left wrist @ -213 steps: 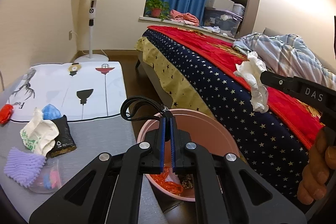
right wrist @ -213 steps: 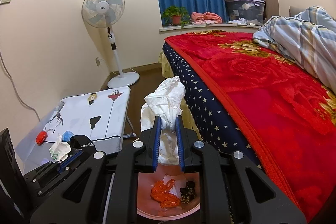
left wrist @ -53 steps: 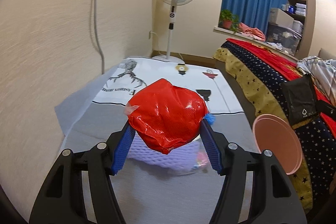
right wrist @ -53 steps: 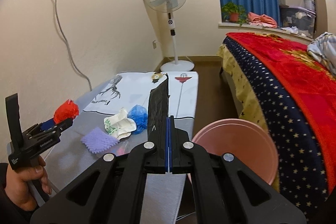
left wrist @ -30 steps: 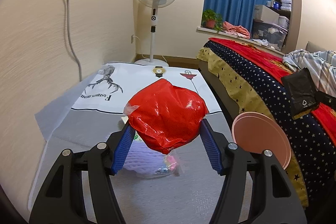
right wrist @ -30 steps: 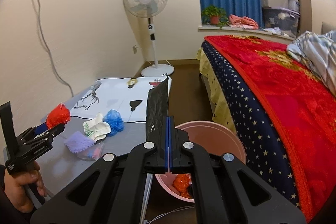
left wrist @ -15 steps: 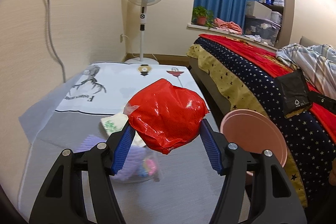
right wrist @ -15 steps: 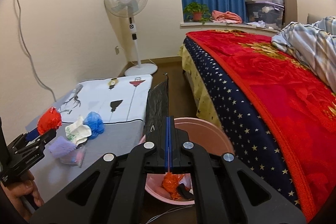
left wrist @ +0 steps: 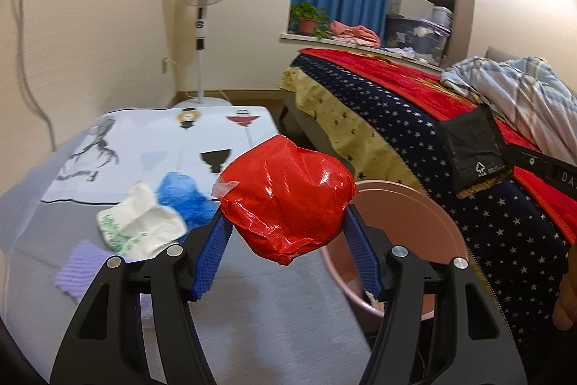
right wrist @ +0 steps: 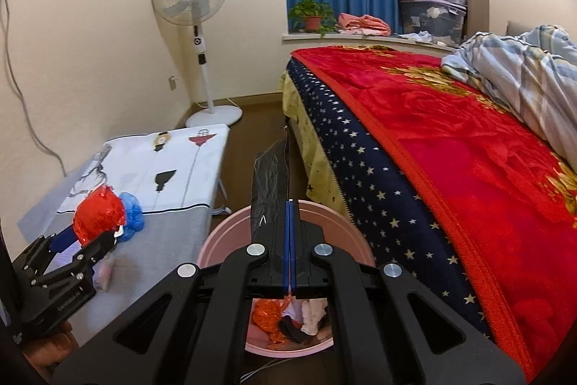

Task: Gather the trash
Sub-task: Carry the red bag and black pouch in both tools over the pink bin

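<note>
Left tool (left wrist: 285, 233) pinches crinkled glossy red wrapper (left wrist: 286, 201).

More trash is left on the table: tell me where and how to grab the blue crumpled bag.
Pinch the blue crumpled bag across its puffed top, coming down from above. It lies low on the grey table with the white crumpled wrapper tight against its near side, so a level approach would snag that.

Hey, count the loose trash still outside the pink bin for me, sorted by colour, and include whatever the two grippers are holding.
Red: 1, crumpled bag in the left gripper
Black: 1, wrapper in the right gripper
Blue: 1, wad on the table
White: 1, wad on the table
Total: 4
</note>
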A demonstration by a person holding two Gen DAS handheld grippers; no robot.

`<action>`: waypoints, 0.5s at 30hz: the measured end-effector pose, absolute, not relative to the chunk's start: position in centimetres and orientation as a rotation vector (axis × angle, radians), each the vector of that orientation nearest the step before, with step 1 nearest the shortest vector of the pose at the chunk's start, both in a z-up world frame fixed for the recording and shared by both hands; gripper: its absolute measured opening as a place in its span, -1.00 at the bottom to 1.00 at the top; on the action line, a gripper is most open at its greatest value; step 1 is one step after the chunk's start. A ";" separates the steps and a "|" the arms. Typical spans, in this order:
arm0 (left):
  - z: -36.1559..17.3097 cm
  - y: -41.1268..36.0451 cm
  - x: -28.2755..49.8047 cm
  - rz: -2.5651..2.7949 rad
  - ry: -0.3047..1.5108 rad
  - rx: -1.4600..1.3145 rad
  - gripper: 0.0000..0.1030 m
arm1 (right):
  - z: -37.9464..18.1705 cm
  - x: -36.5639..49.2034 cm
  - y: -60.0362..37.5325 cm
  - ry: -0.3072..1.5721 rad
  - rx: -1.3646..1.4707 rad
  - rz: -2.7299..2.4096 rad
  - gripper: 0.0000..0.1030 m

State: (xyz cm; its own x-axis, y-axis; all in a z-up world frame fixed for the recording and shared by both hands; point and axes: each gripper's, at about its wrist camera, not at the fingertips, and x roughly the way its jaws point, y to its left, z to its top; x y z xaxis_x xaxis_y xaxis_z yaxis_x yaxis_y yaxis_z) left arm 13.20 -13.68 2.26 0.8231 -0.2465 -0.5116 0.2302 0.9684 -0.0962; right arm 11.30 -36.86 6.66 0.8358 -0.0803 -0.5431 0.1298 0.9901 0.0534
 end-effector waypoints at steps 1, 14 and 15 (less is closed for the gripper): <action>2.2 -14.1 13.3 -0.261 0.549 -0.029 0.20 | 6.6 11.4 -37.0 0.572 0.092 -0.117 -1.00; 0.5 -19.2 14.7 -0.352 0.574 -0.007 0.20 | 6.0 11.6 -39.0 0.582 0.125 -0.189 -1.00; 0.5 -19.4 14.8 -0.355 0.575 -0.006 0.20 | 6.0 11.6 -39.1 0.583 0.126 -0.191 -1.00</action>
State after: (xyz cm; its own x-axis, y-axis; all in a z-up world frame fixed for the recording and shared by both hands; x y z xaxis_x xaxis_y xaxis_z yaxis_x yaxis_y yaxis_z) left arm 14.79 -19.41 0.45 0.7802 -0.3299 -0.5315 0.3266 0.9395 -0.1037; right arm 11.60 -39.06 6.02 0.8179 -0.1435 -0.5572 0.2143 0.9747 0.0636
